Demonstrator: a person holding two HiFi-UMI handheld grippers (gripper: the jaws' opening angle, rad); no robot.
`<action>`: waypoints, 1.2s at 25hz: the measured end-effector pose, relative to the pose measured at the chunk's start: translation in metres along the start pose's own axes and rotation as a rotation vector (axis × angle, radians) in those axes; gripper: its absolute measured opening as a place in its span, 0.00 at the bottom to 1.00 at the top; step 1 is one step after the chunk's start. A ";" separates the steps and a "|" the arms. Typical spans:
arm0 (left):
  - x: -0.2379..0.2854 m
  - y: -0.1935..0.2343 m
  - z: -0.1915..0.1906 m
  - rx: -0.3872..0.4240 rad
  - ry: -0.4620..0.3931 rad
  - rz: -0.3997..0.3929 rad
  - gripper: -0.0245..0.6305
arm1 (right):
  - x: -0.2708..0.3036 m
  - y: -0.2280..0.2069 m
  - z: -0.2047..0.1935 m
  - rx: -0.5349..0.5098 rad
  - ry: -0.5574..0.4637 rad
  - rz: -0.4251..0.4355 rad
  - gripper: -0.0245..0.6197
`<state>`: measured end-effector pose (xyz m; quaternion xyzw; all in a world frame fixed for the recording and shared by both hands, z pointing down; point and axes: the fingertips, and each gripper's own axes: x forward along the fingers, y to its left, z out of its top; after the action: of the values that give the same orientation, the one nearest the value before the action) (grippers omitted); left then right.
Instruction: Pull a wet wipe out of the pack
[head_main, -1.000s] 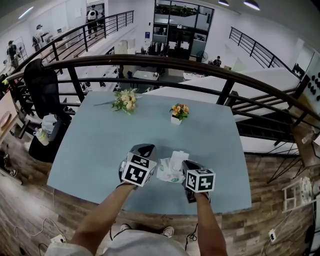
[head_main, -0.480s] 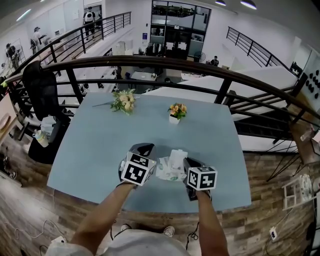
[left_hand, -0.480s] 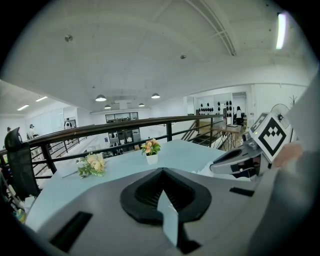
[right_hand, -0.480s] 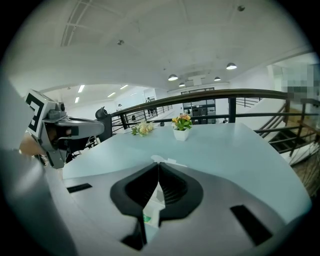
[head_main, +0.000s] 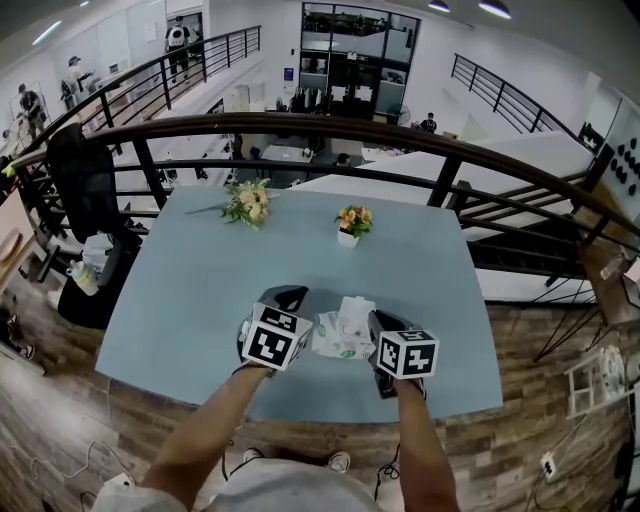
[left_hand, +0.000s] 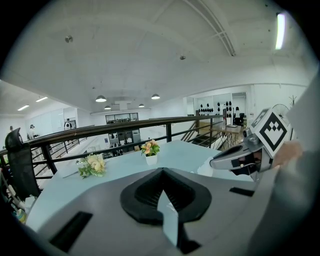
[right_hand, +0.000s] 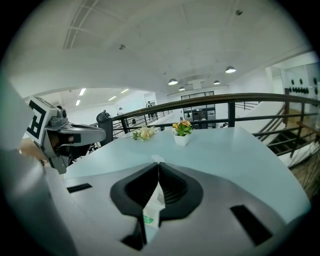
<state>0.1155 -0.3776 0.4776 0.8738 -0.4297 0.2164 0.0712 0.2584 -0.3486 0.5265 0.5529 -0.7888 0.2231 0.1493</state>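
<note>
The wet wipe pack (head_main: 338, 343), white with green print, lies on the pale blue table (head_main: 200, 290) near its front edge, with a crumpled white wipe (head_main: 352, 314) sticking up from its top. My left gripper (head_main: 300, 312) is at the pack's left end, shut on a thin pale flap (left_hand: 169, 220) of the pack. At the pack's right end, my right gripper (head_main: 376, 330) is shut on a white flap with green print (right_hand: 150, 212). Each gripper shows in the other's view: the right gripper (left_hand: 240, 157) and the left gripper (right_hand: 75, 135).
A small white pot of orange flowers (head_main: 353, 226) stands mid-table, and a pale bouquet (head_main: 250, 201) lies at the far left. A dark railing (head_main: 300, 125) runs behind the table. A black chair (head_main: 85, 180) is off the left side.
My right gripper has edged slightly to the right. The pack, the wipe and my left gripper stay where they were.
</note>
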 end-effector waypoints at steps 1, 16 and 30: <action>0.000 -0.001 0.000 0.001 -0.001 0.000 0.03 | -0.001 0.000 0.001 0.000 -0.003 -0.001 0.06; -0.008 -0.015 0.006 0.008 -0.003 -0.006 0.03 | -0.025 -0.004 0.009 0.007 -0.050 -0.014 0.05; -0.010 -0.037 0.012 0.024 -0.018 -0.050 0.03 | -0.050 -0.005 0.022 0.000 -0.102 -0.058 0.05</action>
<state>0.1433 -0.3511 0.4652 0.8871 -0.4055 0.2117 0.0620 0.2810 -0.3212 0.4845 0.5864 -0.7790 0.1900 0.1153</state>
